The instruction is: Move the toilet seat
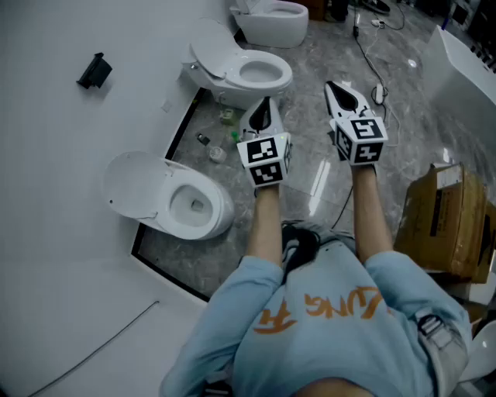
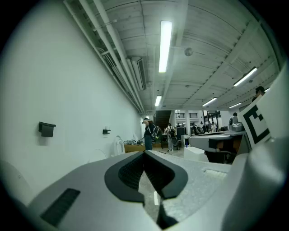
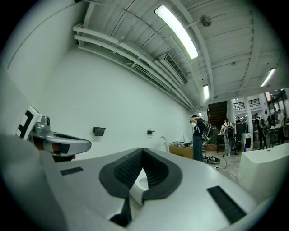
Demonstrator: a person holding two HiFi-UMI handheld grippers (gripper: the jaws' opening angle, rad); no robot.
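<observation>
- The toilet seat (image 1: 133, 184) is seen at the nearest toilet (image 1: 198, 211), by the white wall at the left of the head view. It appears raised and leaned back toward the wall; seat and lid cannot be told apart.
- Handling, judged: a stiff, smooth, hinged plastic ring, fairly light and slippery. A hard drop onto the bowl could crack it. The free front edge, farthest from the hinge, is judged the best place to take hold.
- The left gripper (image 1: 265, 103) is held level above the floor, jaws together, nothing between them.
- The right gripper (image 1: 331, 87) is held likewise, jaws closed and empty. Both are well apart from the seat.
- A second toilet (image 1: 248, 74) and a third toilet (image 1: 275, 19) are noted farther along the wall, with small bottles (image 1: 221, 136) on the floor between.
- Writing: orange letters on the shirt (image 1: 325, 306) are seen upside down and not read with confidence. The label on the cardboard box (image 1: 449, 225) is too small to read.
</observation>
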